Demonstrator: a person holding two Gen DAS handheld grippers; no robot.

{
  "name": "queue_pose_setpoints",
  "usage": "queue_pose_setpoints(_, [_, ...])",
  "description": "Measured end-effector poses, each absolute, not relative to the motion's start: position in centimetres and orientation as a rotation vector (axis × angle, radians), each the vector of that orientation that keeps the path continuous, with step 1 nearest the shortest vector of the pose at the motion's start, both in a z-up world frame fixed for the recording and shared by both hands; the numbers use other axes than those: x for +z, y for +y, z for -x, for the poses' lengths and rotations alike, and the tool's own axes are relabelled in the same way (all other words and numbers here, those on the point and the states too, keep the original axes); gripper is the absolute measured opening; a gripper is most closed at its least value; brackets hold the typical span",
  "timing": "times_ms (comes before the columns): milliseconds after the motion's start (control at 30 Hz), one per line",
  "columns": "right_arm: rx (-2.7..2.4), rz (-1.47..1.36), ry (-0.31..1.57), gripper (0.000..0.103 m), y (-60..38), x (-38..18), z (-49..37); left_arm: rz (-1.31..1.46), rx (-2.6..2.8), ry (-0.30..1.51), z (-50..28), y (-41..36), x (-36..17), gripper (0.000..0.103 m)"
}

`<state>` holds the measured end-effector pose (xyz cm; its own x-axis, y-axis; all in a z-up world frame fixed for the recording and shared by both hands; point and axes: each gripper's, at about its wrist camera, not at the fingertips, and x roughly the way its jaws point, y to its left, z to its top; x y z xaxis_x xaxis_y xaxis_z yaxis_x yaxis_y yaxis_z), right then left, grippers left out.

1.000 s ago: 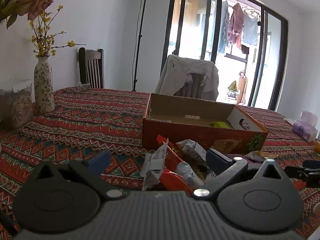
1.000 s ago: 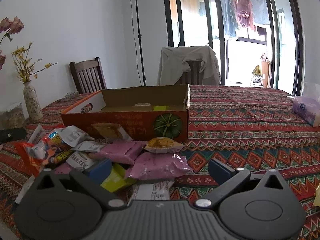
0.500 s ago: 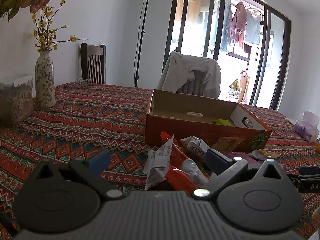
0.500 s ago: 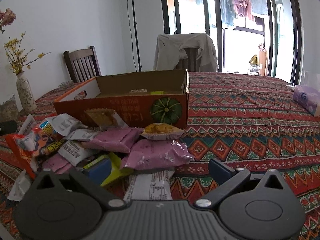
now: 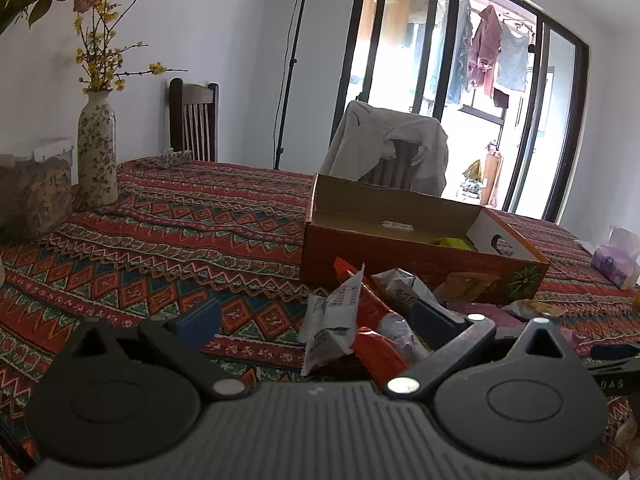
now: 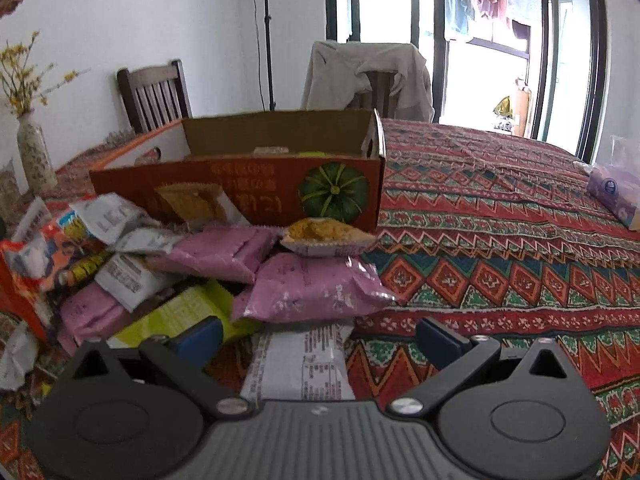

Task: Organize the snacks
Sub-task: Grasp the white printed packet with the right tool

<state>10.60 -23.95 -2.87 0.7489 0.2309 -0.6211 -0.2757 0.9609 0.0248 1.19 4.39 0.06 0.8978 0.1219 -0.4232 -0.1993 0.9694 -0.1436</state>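
Two grippers hang over a heap of snack packets piled against the long orange side of the cardboard box, which stands open on the patterned tablecloth. The right gripper has its fingers spread wide with nothing held; a white packet lies flat between them, just in front of a pink packet and beside a yellow-green packet. A small cake in a clear wrapper rests near the box's pumpkin picture. The left gripper also has its fingers apart and empty, with a crumpled white and orange packet standing between them, near the box's left corner. Inside the box lies a yellow-green item.
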Motion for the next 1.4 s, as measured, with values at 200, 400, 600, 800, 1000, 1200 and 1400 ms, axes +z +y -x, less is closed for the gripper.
queue_pose_setpoints(200, [0.261, 0.065, 0.692, 0.088, -24.8, -3.2, -10.3, 0.190, 0.163, 0.430, -1.2, 4.4, 0.0, 0.103])
queue_pose_setpoints(400, [0.287, 0.086, 0.680, 0.068, -24.3, -3.8, -10.0, 0.188, 0.148, 0.440, -1.1, 3.6, 0.0, 0.103])
queue_pose_setpoints(600, [0.298, 0.094, 0.658, 0.047, -24.0, -3.5, -9.4, 0.181, 0.155, 0.426, -0.2, 3.5, 0.4, 0.103])
queue_pose_setpoints(800, [0.298, 0.063, 0.606, 0.043, -24.9, -2.5, -7.8, 0.192, 0.176, 0.433, 0.4, 3.6, 0.6, 0.103])
queue_pose_setpoints(1000, [0.289, 0.031, 0.526, 0.042, -26.3, -1.0, -6.0, 0.185, 0.197, 0.443, 1.1, 3.4, 1.0, 0.103])
queue_pose_setpoints(1200, [0.286, 0.007, 0.479, 0.042, -27.1, 0.0, -5.1, 0.161, 0.207, 0.485, 1.4, 3.2, 0.7, 0.103])
queue_pose_setpoints(1400, [0.302, 0.008, 0.476, 0.042, -26.7, 0.0, -4.7, 0.145, 0.199, 0.610, 0.6, 2.2, -1.6, 0.103])
